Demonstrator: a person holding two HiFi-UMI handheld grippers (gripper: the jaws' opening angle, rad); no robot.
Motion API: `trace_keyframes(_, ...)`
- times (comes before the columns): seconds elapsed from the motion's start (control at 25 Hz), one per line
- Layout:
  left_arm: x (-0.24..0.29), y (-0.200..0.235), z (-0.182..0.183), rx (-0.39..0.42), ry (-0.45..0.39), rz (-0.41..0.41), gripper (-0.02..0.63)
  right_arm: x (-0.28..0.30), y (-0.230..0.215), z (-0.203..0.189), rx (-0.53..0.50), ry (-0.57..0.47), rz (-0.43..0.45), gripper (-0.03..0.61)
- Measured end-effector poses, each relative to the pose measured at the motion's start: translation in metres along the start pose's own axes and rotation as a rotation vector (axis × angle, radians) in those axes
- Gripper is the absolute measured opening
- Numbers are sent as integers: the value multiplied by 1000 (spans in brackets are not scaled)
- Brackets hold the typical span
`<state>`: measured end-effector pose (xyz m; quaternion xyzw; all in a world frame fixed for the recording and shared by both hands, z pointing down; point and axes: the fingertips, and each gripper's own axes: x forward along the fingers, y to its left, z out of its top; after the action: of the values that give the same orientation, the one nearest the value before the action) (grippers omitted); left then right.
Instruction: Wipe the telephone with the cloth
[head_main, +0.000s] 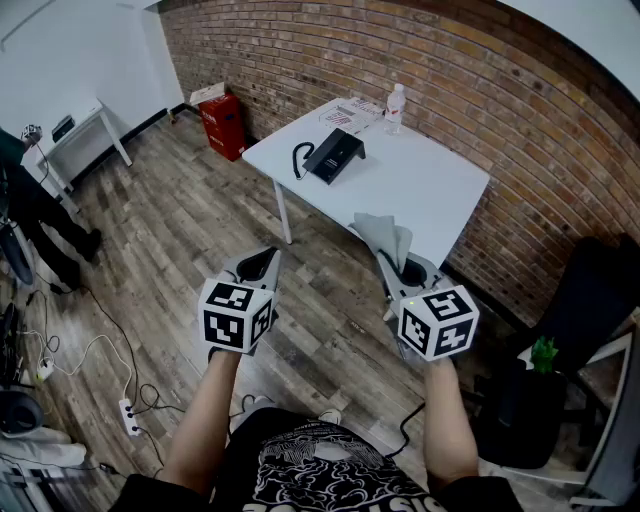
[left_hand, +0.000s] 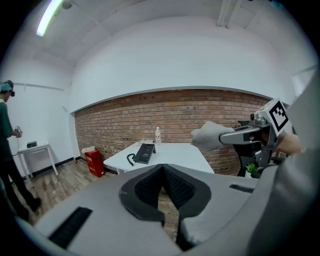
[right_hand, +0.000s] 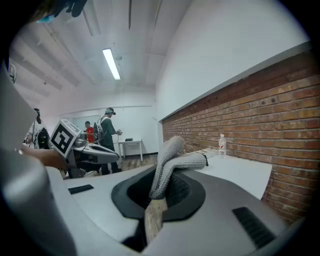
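Note:
A black telephone (head_main: 333, 156) with a coiled cord lies on the white table (head_main: 420, 190), well ahead of both grippers; it also shows in the left gripper view (left_hand: 144, 153). My right gripper (head_main: 392, 268) is shut on a grey cloth (head_main: 387, 238), whose folds stick up from the jaws in the right gripper view (right_hand: 167, 162). My left gripper (head_main: 262, 262) hangs over the wooden floor, jaws closed together with nothing between them (left_hand: 162, 186). Both are held short of the table's near edge.
A water bottle (head_main: 394, 108) and papers (head_main: 350, 112) sit at the table's far side by the brick wall. A red box (head_main: 224, 124) stands on the floor left of the table. A black chair (head_main: 580, 300) and small plant (head_main: 543, 353) are at right. A person (head_main: 30, 210) stands far left.

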<state>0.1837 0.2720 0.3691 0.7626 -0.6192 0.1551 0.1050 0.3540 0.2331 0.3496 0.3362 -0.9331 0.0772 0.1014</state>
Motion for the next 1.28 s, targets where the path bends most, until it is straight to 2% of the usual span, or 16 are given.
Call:
trace_keyframes(0.16, 6, -1, 1, 24, 3, -9, 6, 3, -3, -3, 4, 5, 4, 11)
trace_keyframes(0.36, 18, 3, 0, -32, 5, -41, 6, 8, -9, -9, 8, 20, 0, 11)
trace_keyframes(0.64, 50, 26, 1, -27, 9, -68, 6, 34, -22, -13, 18, 43, -32, 11)
trace_keyframes(1.28, 164, 163, 22, 43, 48, -194, 6, 180, -42, 18, 73, 91, -185, 11)
